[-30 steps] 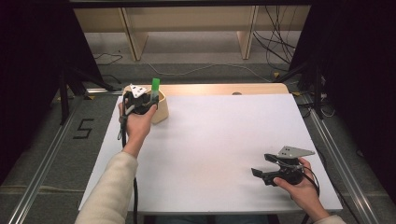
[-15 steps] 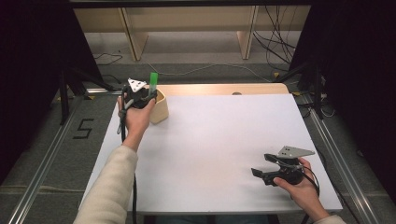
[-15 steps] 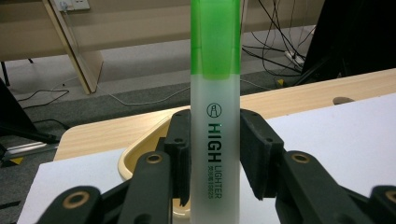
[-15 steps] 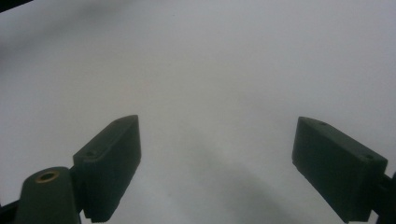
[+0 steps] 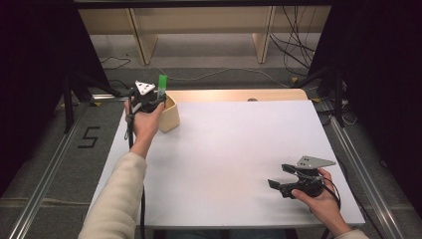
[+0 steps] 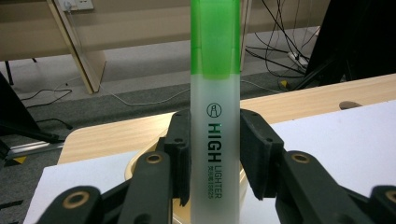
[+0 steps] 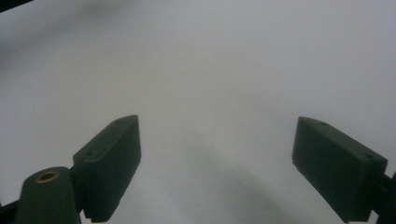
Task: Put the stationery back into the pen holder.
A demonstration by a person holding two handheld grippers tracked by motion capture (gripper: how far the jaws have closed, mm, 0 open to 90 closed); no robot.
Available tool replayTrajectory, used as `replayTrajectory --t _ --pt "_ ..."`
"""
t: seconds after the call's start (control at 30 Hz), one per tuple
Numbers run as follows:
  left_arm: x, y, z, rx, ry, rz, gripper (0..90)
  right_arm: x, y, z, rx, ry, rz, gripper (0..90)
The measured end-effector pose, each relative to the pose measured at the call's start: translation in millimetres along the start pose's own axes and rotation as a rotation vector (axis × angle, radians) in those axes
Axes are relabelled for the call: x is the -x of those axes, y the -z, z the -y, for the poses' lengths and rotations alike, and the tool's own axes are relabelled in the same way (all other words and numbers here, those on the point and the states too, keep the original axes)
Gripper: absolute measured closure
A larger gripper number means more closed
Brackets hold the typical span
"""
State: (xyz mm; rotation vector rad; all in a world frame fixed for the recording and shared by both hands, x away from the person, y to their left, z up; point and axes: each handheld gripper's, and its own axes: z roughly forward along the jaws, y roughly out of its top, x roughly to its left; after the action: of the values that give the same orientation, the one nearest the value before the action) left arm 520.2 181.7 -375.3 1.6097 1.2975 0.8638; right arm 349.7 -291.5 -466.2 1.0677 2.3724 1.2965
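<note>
The left hand-held gripper (image 6: pixel 215 154) clamps the upright green-capped translucent plastic highlighter (image 6: pixel 215 107) between its pads, above the round beige cup (image 5: pixel 169 113); the right hand-held gripper (image 7: pixel 217 163) gapes wide, empty.

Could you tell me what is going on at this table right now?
A person's left gripper is clamped on a green highlighter, holding it upright just over a pale wooden holder at the table's far left corner. The right gripper rests open and empty above the white tabletop, near the front right.
</note>
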Motion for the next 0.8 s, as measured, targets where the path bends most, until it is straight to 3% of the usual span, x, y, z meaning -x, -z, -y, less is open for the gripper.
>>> replayTrajectory --t 0.8 --pt "-2.5 -10.4 -3.2 -0.006 -0.027 -0.004 66.2 -0.2 -0.2 0.1 0.001 0.000 -0.001 16.3"
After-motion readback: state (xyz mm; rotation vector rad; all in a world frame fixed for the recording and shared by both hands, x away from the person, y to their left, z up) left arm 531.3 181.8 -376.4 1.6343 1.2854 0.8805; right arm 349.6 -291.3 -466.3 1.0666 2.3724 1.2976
